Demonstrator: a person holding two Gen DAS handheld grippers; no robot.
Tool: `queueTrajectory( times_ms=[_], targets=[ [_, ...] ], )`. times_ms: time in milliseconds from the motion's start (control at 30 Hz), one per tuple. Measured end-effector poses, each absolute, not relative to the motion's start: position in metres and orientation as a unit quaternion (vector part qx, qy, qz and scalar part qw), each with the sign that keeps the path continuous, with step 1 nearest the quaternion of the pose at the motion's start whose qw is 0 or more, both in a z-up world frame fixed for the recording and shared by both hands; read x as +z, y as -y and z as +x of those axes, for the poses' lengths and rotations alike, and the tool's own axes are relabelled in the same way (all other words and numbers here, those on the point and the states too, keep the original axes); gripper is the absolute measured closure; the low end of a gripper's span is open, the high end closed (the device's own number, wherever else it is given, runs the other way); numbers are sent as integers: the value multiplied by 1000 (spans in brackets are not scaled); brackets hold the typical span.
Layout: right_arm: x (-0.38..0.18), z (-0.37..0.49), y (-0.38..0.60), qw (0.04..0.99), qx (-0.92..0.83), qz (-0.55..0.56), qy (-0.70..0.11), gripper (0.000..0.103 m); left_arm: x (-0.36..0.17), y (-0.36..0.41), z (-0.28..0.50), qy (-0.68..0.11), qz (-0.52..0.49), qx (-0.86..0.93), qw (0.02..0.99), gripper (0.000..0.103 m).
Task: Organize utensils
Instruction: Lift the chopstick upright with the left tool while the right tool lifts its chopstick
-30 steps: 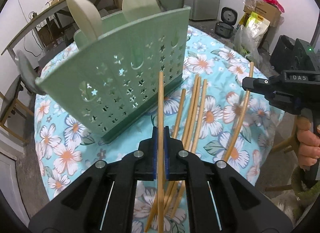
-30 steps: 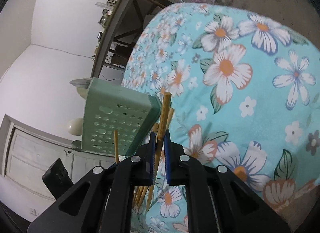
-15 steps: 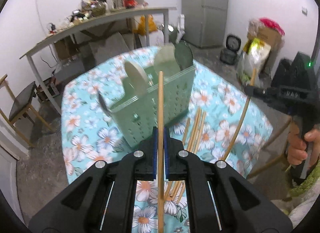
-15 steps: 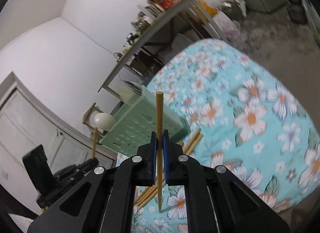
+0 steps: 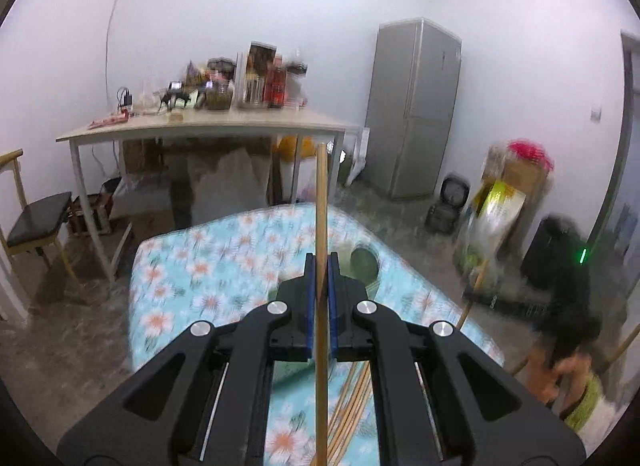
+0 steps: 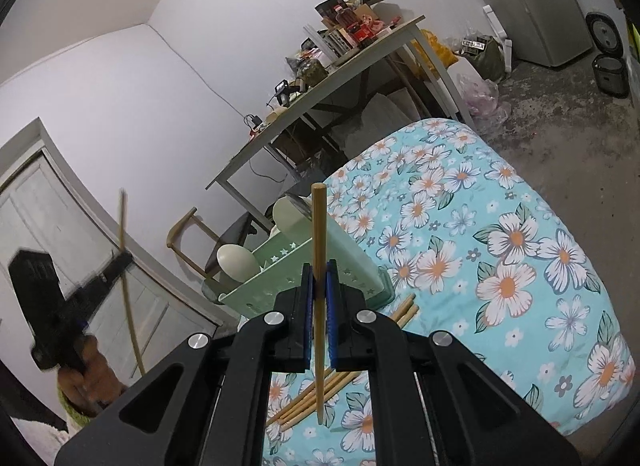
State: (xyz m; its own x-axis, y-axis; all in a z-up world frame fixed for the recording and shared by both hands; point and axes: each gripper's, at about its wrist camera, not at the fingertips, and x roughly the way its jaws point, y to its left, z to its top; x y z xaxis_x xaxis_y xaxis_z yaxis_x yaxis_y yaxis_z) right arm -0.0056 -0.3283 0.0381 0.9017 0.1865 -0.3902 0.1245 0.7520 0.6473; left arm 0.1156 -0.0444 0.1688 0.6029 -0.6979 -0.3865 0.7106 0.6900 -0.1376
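The left gripper (image 5: 320, 306), black with blue pads, has its fingers (image 5: 309, 302) closed on 1 long wooden chopstick (image 5: 320, 225), which stands nearly upright between the pads and runs from below the fingers to well above them. In the right wrist view the right gripper (image 6: 319, 306), of the same build, is clamped on a second wooden chopstick (image 6: 319, 250), also nearly upright, its lower tip hanging above the cloth. Just beyond and below both grippers, a loose bunch of wooden chopsticks (image 6: 320, 390) lies flat on the tabletop covered with a turquoise cloth printed with white and orange flowers (image 6: 500, 266). Behind the bunch stands a pale green plastic utensil basket with star-shaped cut-outs (image 6: 280, 274), touching the cloth; cream-coloured rounded spoon heads (image 6: 238, 262) stick up out of it, though which compartment they sit in cannot be told. At the left edge of the right wrist view, a person's hand (image 6: 86, 378) holds the other gripper, blurred, with its chopstick rising past it. Farther off, a wooden chair with a dark seat (image 5: 36, 221) stands beside a long pale side table (image 5: 208, 127) crowded with bottles and boxes. Against the far white wall stands a tall grey refrigerator (image 5: 412, 105), and near it a black rice cooker (image 5: 448, 205) sits on the concrete floor.
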Motion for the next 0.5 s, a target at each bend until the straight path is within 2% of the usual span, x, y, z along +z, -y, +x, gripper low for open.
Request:
queueTrajectory(
  times_ms=[267, 500],
  targets=[
    [33, -3, 326, 905, 17, 358, -229, 97, 212, 49, 143, -124, -116, -423, 890, 98],
    [21, 4, 330, 899, 17, 367, -240, 97, 211, 93, 166, -75, -143, -414, 896, 98]
  ],
)
